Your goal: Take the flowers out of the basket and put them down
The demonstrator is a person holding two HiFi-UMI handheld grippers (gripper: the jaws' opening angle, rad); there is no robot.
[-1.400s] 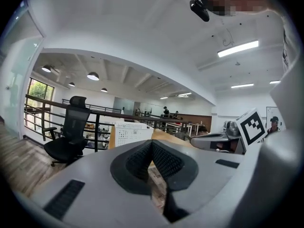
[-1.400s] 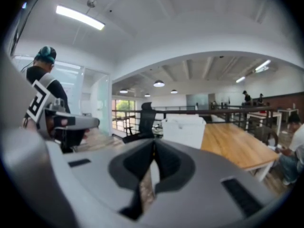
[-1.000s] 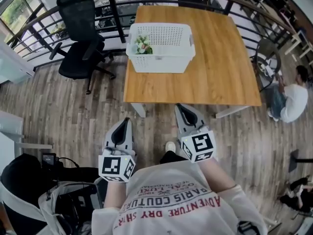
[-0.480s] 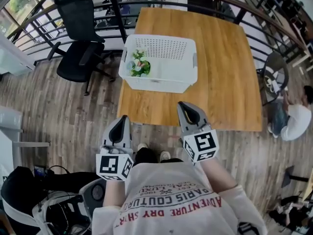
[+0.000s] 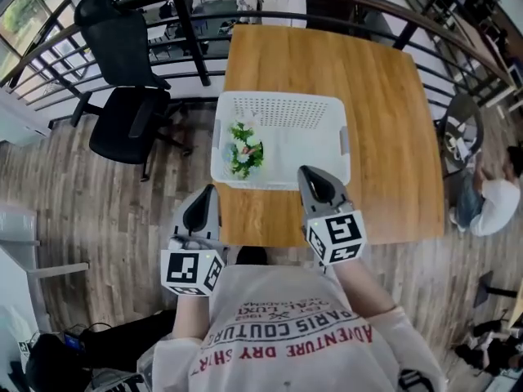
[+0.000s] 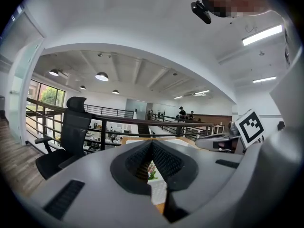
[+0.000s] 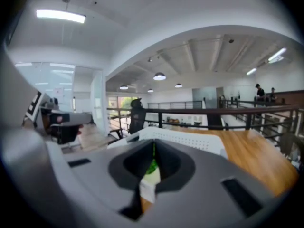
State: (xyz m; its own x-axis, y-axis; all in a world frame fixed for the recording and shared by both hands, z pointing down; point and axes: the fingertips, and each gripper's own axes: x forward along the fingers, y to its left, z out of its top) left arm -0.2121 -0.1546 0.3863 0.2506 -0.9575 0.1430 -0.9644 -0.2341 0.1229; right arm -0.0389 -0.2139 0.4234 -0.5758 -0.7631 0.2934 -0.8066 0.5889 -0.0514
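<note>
My left gripper (image 5: 206, 196) and right gripper (image 5: 313, 174) both have their jaws closed with nothing between them, and I hold them at the near edge of the wooden table (image 5: 384, 113). The flowers (image 5: 244, 149), a small bunch of green leaves with pale pink and white blooms, lie in the left end of the white perforated basket (image 5: 282, 104), just ahead of my grippers.

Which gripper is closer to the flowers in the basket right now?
Left. The left gripper sits just short of the basket's near left corner, where the flowers lie; the right gripper is at the near rim, farther right.
</note>
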